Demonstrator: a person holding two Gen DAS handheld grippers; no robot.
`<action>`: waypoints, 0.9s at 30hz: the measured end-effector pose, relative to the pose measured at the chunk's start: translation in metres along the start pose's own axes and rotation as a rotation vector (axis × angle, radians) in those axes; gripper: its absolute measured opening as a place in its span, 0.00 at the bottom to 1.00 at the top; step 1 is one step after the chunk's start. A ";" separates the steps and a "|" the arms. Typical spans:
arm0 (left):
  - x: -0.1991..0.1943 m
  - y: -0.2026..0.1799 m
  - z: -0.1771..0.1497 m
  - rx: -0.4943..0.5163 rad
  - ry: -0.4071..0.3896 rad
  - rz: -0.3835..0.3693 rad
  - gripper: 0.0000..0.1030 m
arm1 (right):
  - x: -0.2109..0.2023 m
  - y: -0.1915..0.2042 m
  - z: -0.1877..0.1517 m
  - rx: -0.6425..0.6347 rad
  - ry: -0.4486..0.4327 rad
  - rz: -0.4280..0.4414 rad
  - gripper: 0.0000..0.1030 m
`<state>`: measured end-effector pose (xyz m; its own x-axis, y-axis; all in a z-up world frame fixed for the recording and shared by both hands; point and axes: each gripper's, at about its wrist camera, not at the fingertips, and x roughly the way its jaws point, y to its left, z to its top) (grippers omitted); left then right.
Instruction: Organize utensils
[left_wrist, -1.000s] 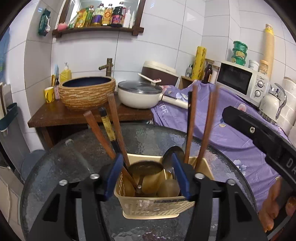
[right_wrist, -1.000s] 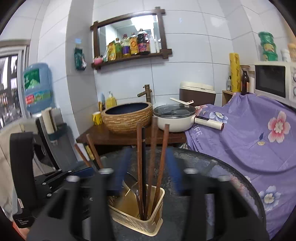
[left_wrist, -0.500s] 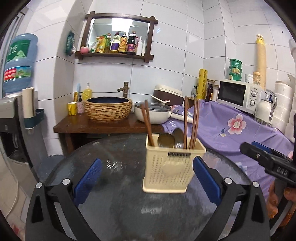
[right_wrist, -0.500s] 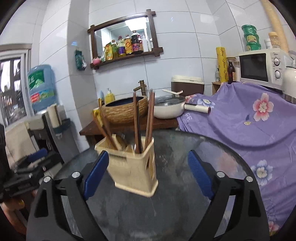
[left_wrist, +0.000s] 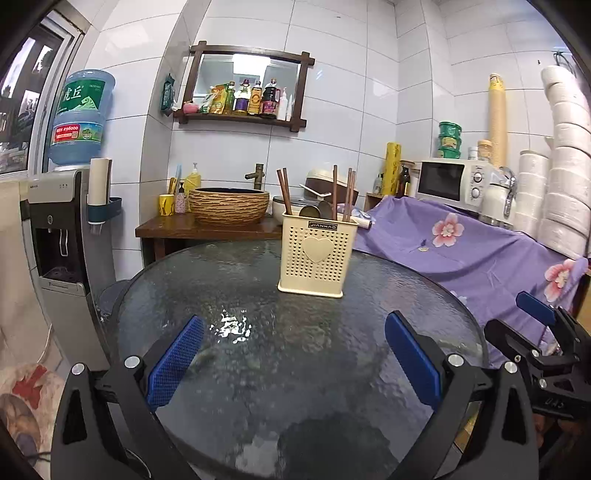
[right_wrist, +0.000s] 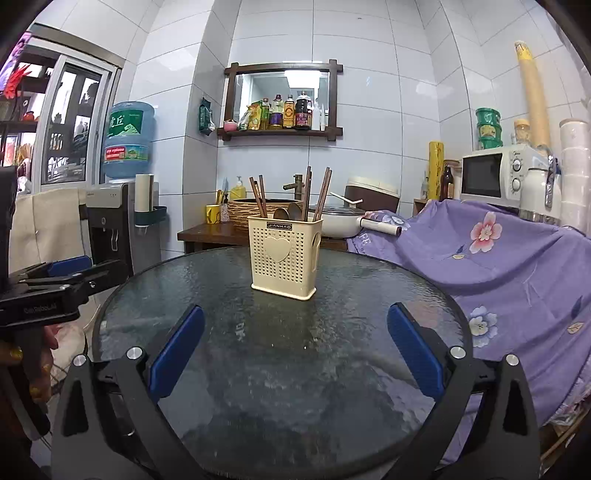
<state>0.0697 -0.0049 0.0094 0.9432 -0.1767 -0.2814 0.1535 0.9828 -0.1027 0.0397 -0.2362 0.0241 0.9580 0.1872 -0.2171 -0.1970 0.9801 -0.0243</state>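
Centrally, cream perforated utensil holder (left_wrist: 317, 256) upright on round glass table (left_wrist: 258, 354), well apart from both grippers. Inside: wooden chopsticks (left_wrist: 285, 191) leaning left, two spoons (left_wrist: 313, 211) mid, more chopsticks right. Label reads "JIANHAO" (right_wrist: 279, 225); heart embossed below. Upper left, water jug (left_wrist: 82, 116) with Chinese characters. Left gripper (left_wrist: 293, 360) spread wide, empty. Right gripper (right_wrist: 295, 345) likewise splayed, empty. Right view alone shows holder's side handle slot (right_wrist: 316, 242).
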 end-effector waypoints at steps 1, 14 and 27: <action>-0.006 -0.001 -0.002 0.005 -0.008 0.003 0.94 | -0.006 0.000 -0.002 0.001 -0.003 0.001 0.95; -0.081 -0.022 -0.017 0.048 -0.081 -0.025 0.94 | -0.074 -0.006 -0.008 0.020 -0.043 0.014 0.95; -0.090 -0.021 -0.019 0.041 -0.098 -0.014 0.94 | -0.073 -0.003 -0.002 0.016 -0.040 0.042 0.95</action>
<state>-0.0238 -0.0108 0.0181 0.9648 -0.1866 -0.1856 0.1772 0.9820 -0.0661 -0.0298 -0.2529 0.0384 0.9567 0.2299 -0.1786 -0.2337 0.9723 -0.0001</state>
